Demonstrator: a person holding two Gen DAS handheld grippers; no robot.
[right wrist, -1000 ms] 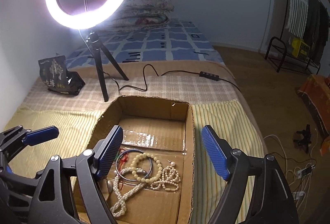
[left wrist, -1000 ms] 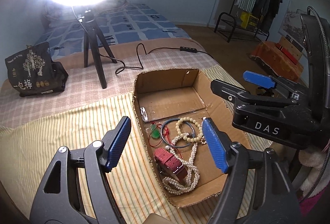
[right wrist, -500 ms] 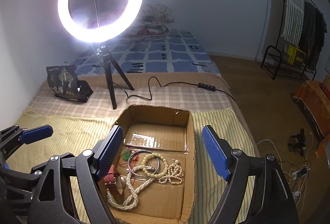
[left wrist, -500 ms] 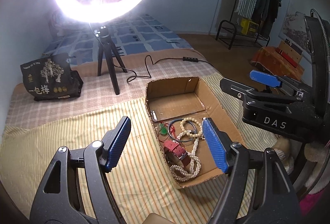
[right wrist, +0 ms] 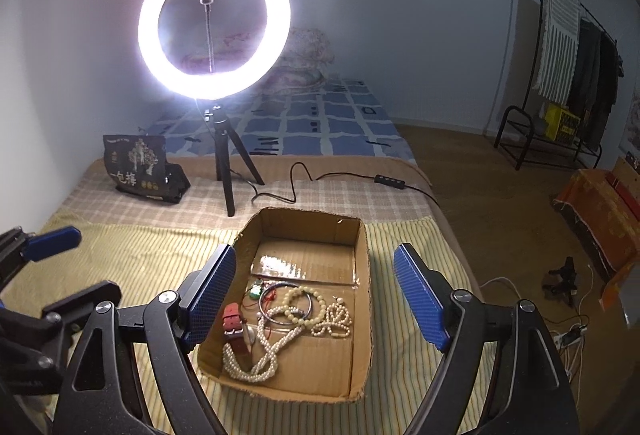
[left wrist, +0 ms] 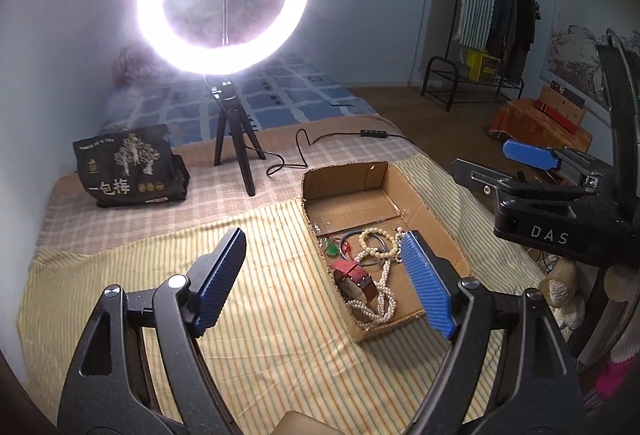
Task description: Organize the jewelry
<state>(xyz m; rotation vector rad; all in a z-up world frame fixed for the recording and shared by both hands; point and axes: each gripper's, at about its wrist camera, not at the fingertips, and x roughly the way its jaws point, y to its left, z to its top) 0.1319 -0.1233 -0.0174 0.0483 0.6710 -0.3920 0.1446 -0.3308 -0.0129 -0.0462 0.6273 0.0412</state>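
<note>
A shallow cardboard box [right wrist: 362, 315] with rough-cut walls sits on a yellow striped cloth [right wrist: 132, 259] spread over a bed, holding a tangle of jewelry at its near end. Inside lie a long pearl necklace [right wrist: 260, 355] looped over itself, a cream bead bracelet [right wrist: 306, 305] resting across a thin dark bangle [right wrist: 280, 309], a smaller pearl strand [right wrist: 334, 321] toward the right wall, a red-strapped watch [right wrist: 236, 327] near the left wall, and a small green pendant [right wrist: 254, 292] on red cord. A strip of shiny clear tape [right wrist: 280, 267] crosses the box floor; the far half of the box is bare cardboard.

The left gripper [left wrist: 320, 283] hovers over the cloth just left of the box, its ribbed blue fingers [left wrist: 220, 277] spread wide, holding nothing. The right gripper [right wrist: 316, 299] hangs above the box with its blue fingers [right wrist: 420, 303] likewise wide apart and empty; seen from the left wrist camera, its black body reads "DAS" [left wrist: 548, 235].

Farther back, a lit ring light [right wrist: 214, 23] stands on a small black tripod [right wrist: 226, 163] on a checked blanket [right wrist: 320, 199], its cable [right wrist: 340, 179] trailing right with an inline switch. A black bag [left wrist: 128, 167] printed with a tree and the characters "一包梅" leans at far left. Striped cloth lies open on both sides of the box.
</note>
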